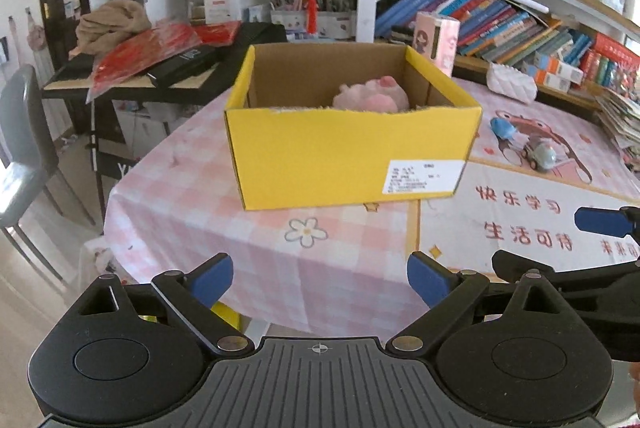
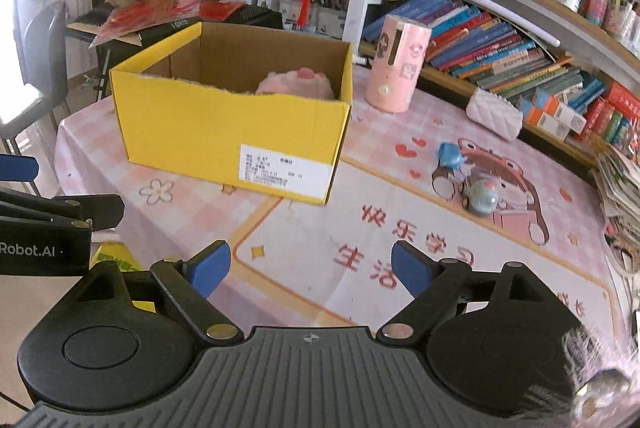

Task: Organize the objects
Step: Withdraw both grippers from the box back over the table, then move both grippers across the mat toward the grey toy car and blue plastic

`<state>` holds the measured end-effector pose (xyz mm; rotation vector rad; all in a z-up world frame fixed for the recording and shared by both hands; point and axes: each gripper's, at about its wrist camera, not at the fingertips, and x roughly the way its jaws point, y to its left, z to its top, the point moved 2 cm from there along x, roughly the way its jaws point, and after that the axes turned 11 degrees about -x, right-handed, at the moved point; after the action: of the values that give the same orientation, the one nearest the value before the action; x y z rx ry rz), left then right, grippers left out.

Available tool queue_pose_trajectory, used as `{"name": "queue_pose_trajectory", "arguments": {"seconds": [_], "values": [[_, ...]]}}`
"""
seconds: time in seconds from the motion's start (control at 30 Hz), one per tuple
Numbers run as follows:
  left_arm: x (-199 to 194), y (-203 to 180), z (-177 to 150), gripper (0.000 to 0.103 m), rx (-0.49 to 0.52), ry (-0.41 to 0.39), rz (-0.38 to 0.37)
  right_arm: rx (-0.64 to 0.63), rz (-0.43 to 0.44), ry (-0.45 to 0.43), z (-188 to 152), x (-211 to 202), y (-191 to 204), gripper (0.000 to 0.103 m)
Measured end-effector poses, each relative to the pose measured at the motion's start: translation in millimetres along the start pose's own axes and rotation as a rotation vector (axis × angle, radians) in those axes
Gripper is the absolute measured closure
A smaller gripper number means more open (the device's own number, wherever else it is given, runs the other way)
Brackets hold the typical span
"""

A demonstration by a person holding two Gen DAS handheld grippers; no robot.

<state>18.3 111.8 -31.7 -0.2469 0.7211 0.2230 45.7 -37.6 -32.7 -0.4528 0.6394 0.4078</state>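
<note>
Inside yellow box (image 1: 344,155) — pink plush (image 1: 372,95)

The yellow box (image 1: 344,155) at centre frame is matt corrugated cardboard with a torn, fuzzy rim; the pink toy (image 1: 372,95) inside looks plush; the tablecloth (image 1: 224,228) below is smooth, slightly glossy plastic.

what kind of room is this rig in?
Probably a home study or a child's room. Crowded bookshelves run along the wall, the table wears a pink cartoon tablecloth, and small toys lie beside a yellow cardboard box holding a pink plush.
</note>
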Motion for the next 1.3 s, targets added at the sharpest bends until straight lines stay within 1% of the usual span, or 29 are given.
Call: {"name": "queue_pose_trajectory", "arguments": {"seconds": [0.17, 0.4, 0.8, 0.93, 1.13, 1.3], "values": [[-1.0, -4.9, -9.0, 0.007, 0.025, 0.025, -0.027, 0.024, -0.02, 0.028, -15.2, -6.9, 2.6, 0.015], [-0.2, -20.3, -17.5, 0.007, 0.067, 0.05, -0.082, 0.069, -0.068, 0.057, -33.4, -19.6, -4.4, 0.015], [4.8, -73.4, -27.8, 0.007, 0.186, 0.083, -0.214, 0.198, -0.204, 0.117, -69.6, -41.7, -46.6, 0.014], [6.9, -90.4, -30.0, 0.007, 0.218, 0.093, -0.247, 0.233, -0.243, 0.136, -80.5, -47.6, -59.1, 0.014], [12.1, -110.5, -30.9, 0.007, 0.245, 0.103, -0.278, 0.268, -0.278, 0.155, -91.2, -50.6, -76.3, 0.014], [19.3, -120.4, -27.9, 0.007, 0.25, 0.108, -0.279, 0.284, -0.279, 0.167, -92.7, -44.0, -88.8, 0.014]]}}
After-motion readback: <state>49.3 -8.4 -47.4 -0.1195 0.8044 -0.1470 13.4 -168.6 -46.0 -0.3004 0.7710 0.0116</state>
